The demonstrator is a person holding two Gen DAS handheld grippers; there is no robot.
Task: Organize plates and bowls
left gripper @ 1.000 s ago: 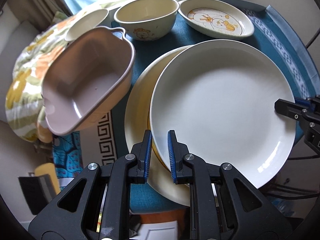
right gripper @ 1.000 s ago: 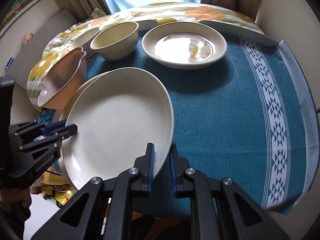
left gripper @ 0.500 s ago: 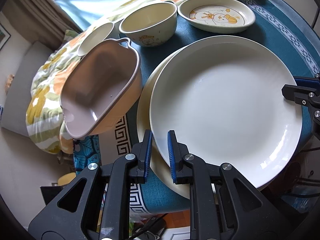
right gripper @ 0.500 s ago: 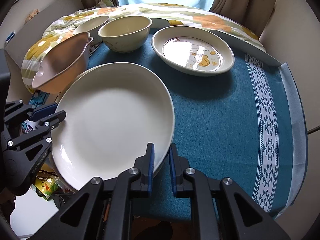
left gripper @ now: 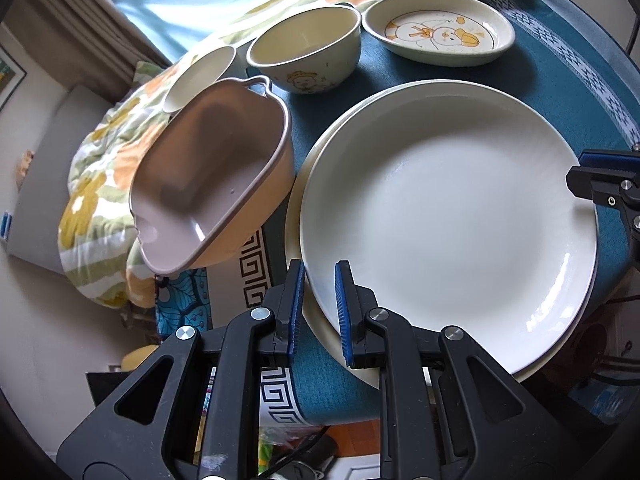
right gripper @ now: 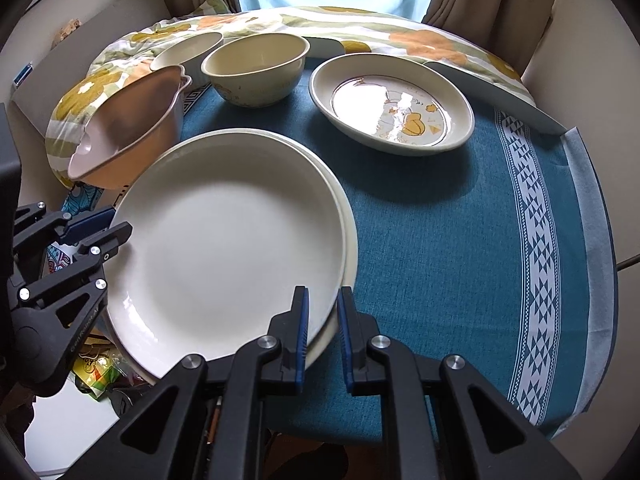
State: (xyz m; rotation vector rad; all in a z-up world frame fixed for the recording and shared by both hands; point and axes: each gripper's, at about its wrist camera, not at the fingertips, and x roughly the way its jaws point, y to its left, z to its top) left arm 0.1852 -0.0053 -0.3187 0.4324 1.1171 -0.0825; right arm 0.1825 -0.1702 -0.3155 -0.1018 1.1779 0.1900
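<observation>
The worktop (right gripper: 440,240) has a blue cloth on it. The big white plate (left gripper: 448,216) lies flat on top of a cream plate (right gripper: 349,240), near the front edge. Both are round, so they have no long side, and they face up.

The left gripper (left gripper: 318,308) has its fingers close together around the white plate's rim. It looks like a hold, but I cannot tell if they are squeezing. The right gripper (right gripper: 322,332) has the rim between its fingers too, with a little gap showing.

If one side lets go first, the top plate could slide off the cream one, because both are smooth. The stack sticks out past the worktop edge, so a small push could tip it to the floor.

The pink dish (left gripper: 216,184) leans on the flowery blanket (left gripper: 100,184), open side facing left and up. Its long side runs from near left to far right. A bump could make it fall.

The duck plate (left gripper: 440,34) and the cream bowl (left gripper: 306,52) sit flat at the back.
</observation>
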